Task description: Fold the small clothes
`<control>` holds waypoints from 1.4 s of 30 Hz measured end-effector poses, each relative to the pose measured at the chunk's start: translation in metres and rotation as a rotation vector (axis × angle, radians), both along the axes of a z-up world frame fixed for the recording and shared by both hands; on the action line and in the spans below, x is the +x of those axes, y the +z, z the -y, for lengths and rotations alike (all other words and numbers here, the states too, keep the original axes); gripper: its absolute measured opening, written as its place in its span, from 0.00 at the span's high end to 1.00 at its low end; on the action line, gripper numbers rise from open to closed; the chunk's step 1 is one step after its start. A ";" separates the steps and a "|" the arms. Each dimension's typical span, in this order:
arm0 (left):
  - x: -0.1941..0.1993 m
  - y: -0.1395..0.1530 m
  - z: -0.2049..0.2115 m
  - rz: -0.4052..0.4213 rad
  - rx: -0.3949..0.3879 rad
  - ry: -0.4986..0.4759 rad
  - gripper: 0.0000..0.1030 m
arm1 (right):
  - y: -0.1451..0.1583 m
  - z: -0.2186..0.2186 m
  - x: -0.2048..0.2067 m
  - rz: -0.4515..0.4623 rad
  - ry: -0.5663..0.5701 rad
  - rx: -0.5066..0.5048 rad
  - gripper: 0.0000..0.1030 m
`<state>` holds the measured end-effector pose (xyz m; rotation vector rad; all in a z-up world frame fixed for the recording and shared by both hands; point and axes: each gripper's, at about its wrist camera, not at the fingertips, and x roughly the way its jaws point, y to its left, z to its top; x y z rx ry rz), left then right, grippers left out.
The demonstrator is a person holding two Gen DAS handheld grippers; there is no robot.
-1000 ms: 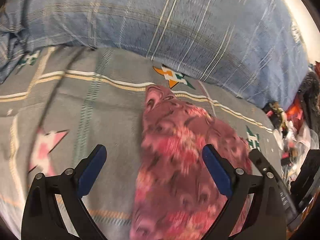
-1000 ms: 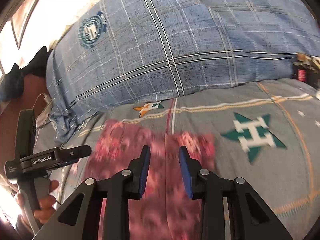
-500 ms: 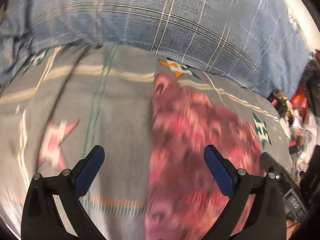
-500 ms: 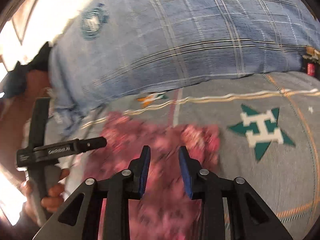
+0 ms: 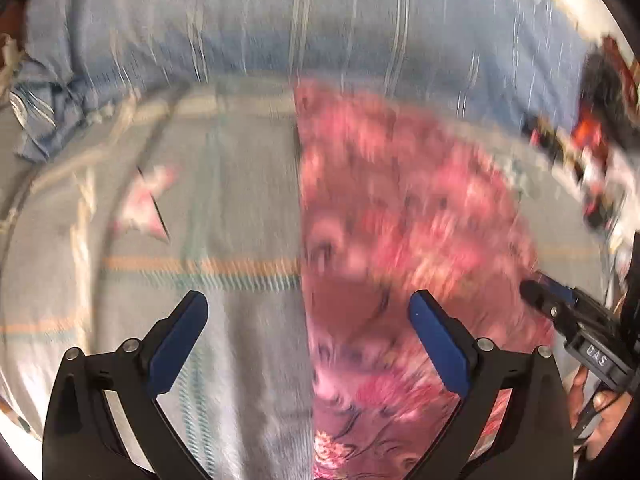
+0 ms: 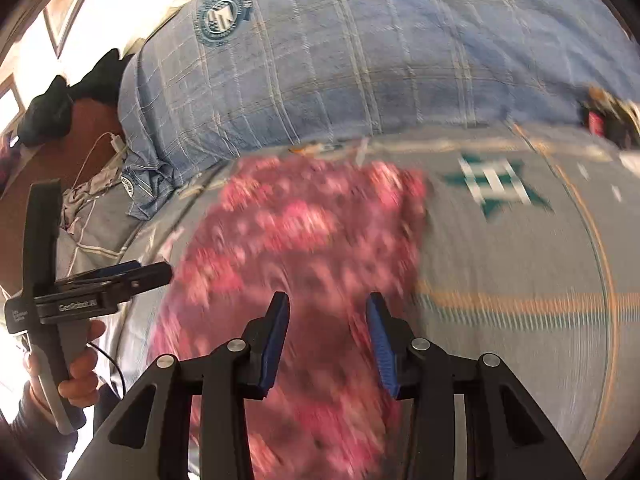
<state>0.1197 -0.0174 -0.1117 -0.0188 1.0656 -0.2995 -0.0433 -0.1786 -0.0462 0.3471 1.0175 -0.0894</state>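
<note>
Right gripper [image 6: 326,338] hangs over the pink floral garment [image 6: 304,240], jaws just been opening, part-way apart with nothing pinched; the cloth runs lengthwise up the frame from lower centre. Left gripper [image 5: 308,330] gapes wide and empty, straddling the garment's straight left edge. Underneath lies a grey star-print bedsheet [image 6: 520,264], with a blue plaid pillow [image 6: 360,60] across the top.

Pink and maroon floral print on the small garment [image 5: 400,240], blurred. Grey bedsheet [image 6: 520,260] with orange and teal stripes, a green-and-white star bearing an H [image 6: 498,186], a pink-and-white star [image 5: 146,206]. Blue pillow [image 6: 340,68] checked in white lines, round teal-and-white emblem [image 6: 222,18]. Black gripper frames, blue pads [image 6: 274,346] on the fingers. White cable [image 6: 96,152] at left.
</note>
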 end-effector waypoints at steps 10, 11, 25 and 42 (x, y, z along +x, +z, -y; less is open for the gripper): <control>-0.034 -0.007 -0.011 -0.001 -0.008 -0.005 0.00 | 0.006 0.004 -0.045 -0.070 0.006 -0.042 0.35; -0.038 -0.016 -0.009 -0.013 -0.002 -0.009 0.00 | -0.001 0.004 -0.047 -0.094 0.005 -0.058 0.31; -0.070 -0.003 -0.025 0.138 0.115 0.031 0.00 | 0.022 -0.026 -0.063 -0.147 -0.001 -0.423 0.06; -0.109 0.009 -0.008 0.166 0.179 -0.053 0.00 | 0.050 -0.048 -0.085 -0.074 0.020 -0.503 0.00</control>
